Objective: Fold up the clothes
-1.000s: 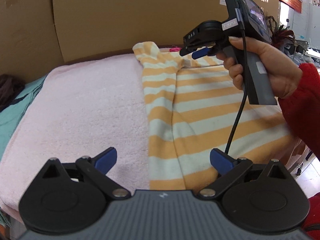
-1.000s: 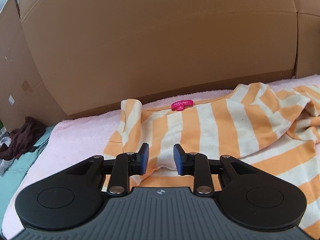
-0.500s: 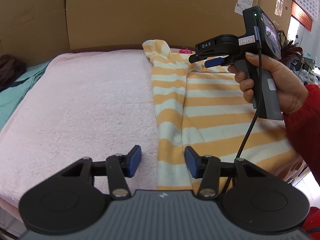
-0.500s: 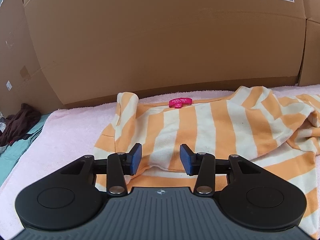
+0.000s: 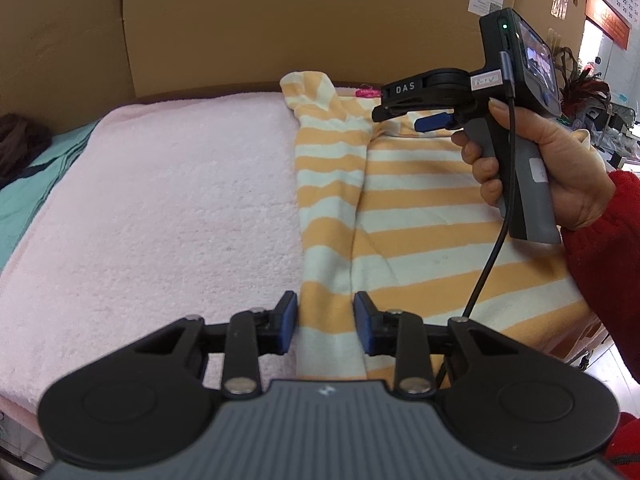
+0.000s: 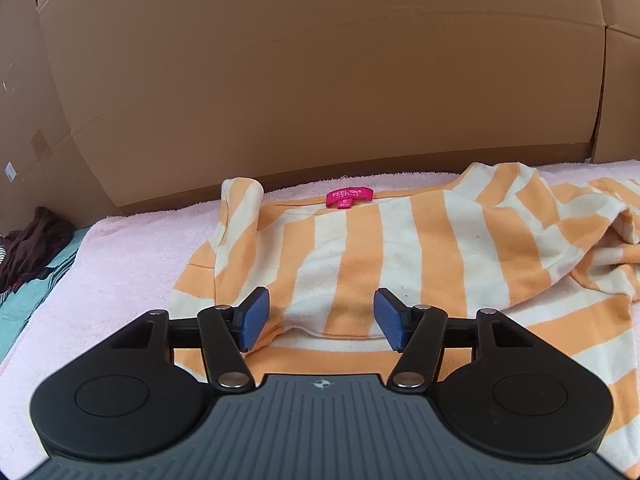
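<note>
- The orange-and-cream striped shirt [image 6: 400,256] lies on a pink towel [image 5: 160,208]; its pink neck label [image 6: 349,198] reads "FEEL".
- Left tool [image 5: 326,322], jaws just closing, straddles the folded sleeve; whether the pads grip is unclear.
- Right tool [image 6: 322,320], marked "DAS" only in the left view, has been opening, empty.

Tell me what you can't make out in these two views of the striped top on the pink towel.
- Striped top: its right side runs past the right wrist view's edge; its near hem sits behind the right gripper.
- Pink label: the small print under the brand name is too small to read.
- Left gripper: the left wrist view doesn't show whether its pads press the folded sleeve between them.
- Dark clothes: cut off by the left edge.
</note>
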